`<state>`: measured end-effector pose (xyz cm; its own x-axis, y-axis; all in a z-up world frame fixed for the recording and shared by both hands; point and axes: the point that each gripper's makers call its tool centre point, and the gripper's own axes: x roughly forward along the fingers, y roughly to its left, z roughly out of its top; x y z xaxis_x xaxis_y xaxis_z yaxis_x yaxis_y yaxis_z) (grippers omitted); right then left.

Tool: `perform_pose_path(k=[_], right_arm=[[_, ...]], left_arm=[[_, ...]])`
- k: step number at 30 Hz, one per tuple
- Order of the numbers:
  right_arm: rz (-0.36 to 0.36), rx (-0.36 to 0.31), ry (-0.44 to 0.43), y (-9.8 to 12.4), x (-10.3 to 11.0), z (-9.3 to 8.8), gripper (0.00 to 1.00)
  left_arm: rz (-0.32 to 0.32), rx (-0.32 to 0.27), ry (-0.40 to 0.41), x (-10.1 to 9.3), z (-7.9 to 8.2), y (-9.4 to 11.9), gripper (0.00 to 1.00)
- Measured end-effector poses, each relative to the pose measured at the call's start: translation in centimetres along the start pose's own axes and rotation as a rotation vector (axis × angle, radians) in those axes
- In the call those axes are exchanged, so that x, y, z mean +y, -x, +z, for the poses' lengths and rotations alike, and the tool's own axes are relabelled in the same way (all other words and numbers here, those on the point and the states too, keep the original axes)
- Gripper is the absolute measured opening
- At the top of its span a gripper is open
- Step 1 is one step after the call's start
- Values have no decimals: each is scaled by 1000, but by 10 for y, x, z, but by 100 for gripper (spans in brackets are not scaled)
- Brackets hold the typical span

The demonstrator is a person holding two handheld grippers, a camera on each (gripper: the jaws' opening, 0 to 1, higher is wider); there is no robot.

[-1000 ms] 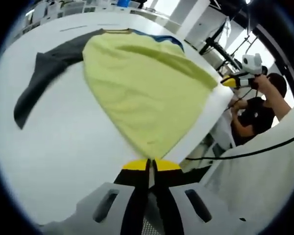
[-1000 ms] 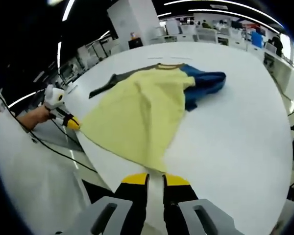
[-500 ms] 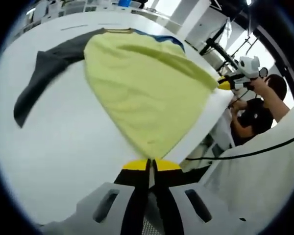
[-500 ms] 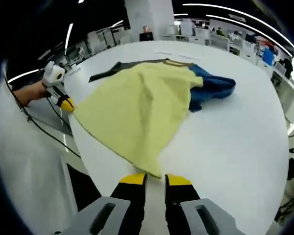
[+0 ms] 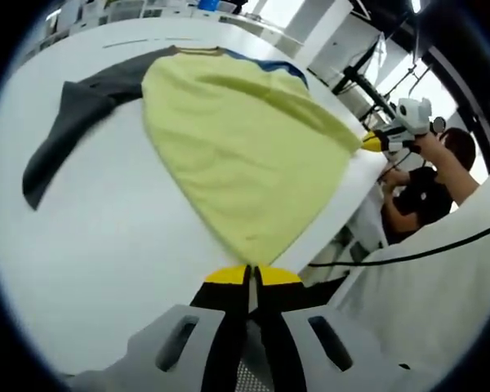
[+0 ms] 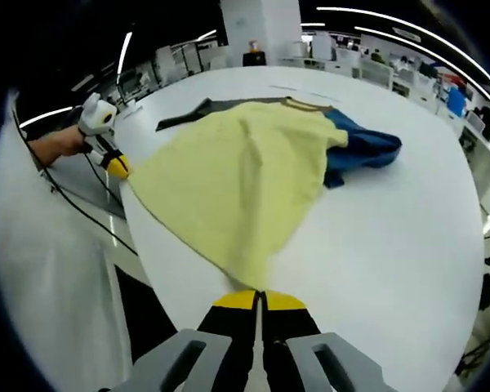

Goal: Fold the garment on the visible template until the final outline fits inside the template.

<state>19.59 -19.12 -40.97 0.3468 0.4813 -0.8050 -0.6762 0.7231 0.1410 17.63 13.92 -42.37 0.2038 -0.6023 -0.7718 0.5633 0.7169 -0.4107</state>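
Left hand-held gripper (image 5: 250, 276): clamped on shirt (image 5: 245, 139) hem corner at the table (image 5: 106, 245) edge.
Right hand-held gripper (image 6: 260, 300): just closed on the other corner.
Meaning: both corners gripped, fold can start.

I cannot see any template on the desk (image 6: 392, 245); the yellow garment (image 5: 245, 155) covers whatever lies beneath it. Its blue sleeve (image 6: 363, 151) is mostly hidden behind the yellow body in my left gripper view. The far furniture is too blurred to identify.
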Motion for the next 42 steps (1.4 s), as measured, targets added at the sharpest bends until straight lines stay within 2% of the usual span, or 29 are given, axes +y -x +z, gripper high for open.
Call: perform_pose_path(k=[14,25,42], right_arm=[[120,88,93,0,38,-6,0],[204,132,139,-5,63,-11,0],[219,163,118,-7,63,-18,0]], left_arm=[[29,-6,35,25,-1,20,0],[60,-9,67,32,-4,33,0],[43,42,66,25,-16,36,0]])
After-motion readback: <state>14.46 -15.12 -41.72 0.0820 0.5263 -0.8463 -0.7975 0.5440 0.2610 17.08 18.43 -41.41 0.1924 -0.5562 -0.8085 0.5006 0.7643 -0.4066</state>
